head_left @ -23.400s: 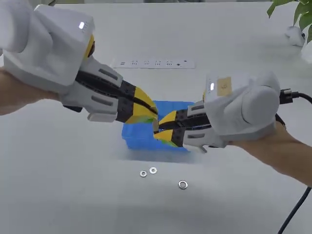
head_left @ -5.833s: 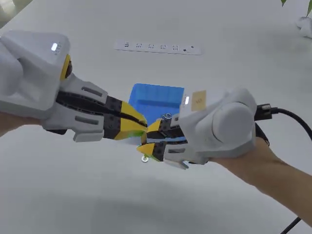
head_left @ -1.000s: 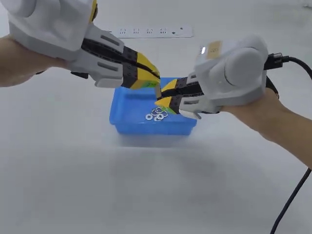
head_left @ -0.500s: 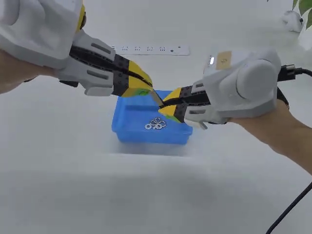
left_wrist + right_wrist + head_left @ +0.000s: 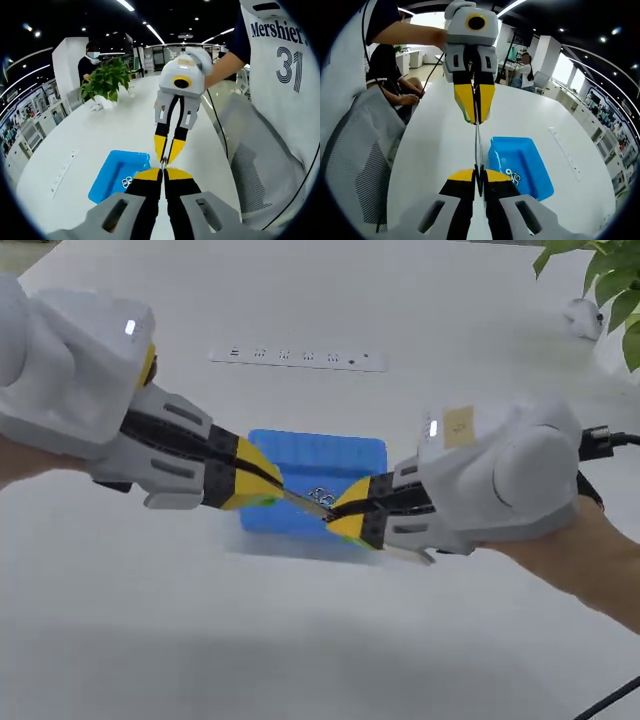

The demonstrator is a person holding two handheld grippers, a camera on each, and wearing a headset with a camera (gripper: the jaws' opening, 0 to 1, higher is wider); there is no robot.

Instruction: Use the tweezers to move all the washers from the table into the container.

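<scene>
Thin silver tweezers, clamped at either end by my left gripper and right gripper jaws, washers clustered in blue container.

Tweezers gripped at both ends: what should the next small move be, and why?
Probably lower the tweezers to the table beside the blue container and let go. The left tongs and right tongs are both shut on them, and a cluster of washers already lies inside the container, so the transfer looks done.
</scene>
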